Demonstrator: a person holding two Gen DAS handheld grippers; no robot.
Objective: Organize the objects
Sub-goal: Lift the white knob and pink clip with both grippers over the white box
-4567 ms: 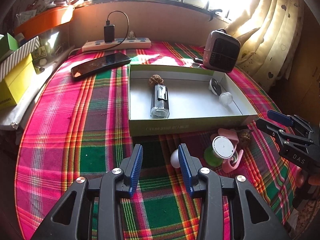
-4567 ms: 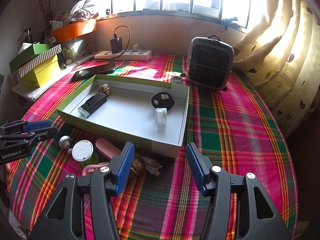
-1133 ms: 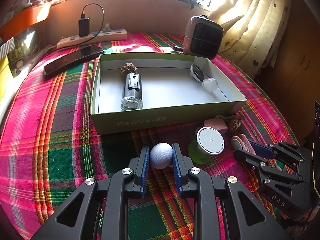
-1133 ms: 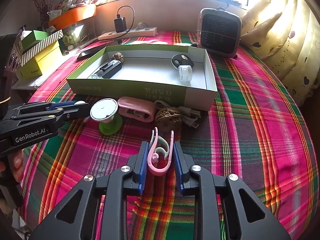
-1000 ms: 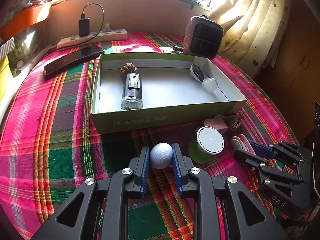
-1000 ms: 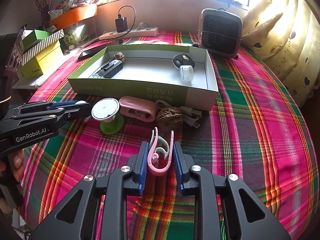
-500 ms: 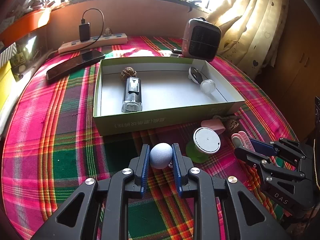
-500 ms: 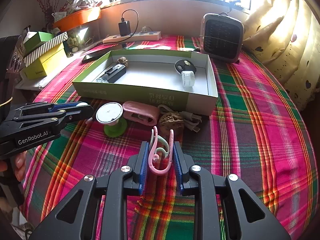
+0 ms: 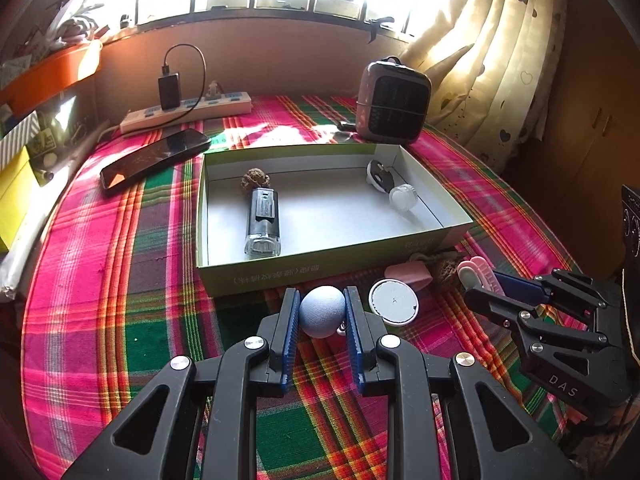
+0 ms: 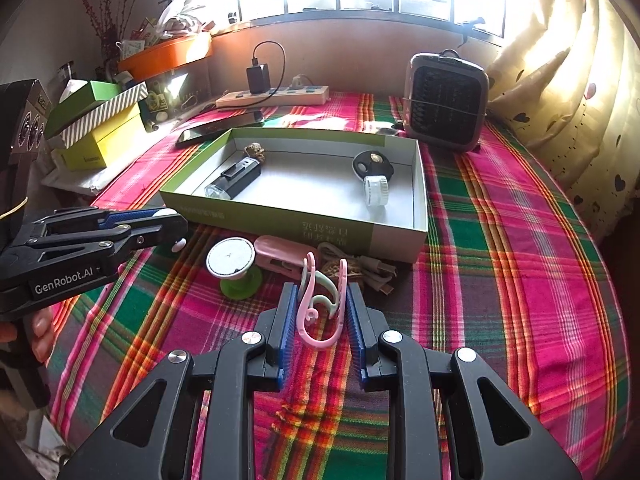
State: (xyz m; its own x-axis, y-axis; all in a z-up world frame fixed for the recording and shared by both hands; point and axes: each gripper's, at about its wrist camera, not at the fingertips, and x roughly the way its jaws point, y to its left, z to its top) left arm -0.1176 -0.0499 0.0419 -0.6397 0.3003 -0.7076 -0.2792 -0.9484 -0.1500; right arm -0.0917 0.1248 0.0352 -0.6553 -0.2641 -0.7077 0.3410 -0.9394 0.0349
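Both grippers are now carrying their loads higher, nearer the green box (image 9: 332,268). Left gripper (image 9: 322,312) jaws are clamping a pale blue ball (image 9: 322,311) before the box's front wall; right gripper (image 10: 320,312) jaws are clamping a pink clip (image 10: 320,304) there too.

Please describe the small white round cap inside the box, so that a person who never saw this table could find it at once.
Start at the shallow green box in the middle of the plaid tablecloth. Look in its right end, on the side of the small heater. The white ribbed cap lies there on its side, touching the flat black disc; it is the only pale, translucent thing in the box.
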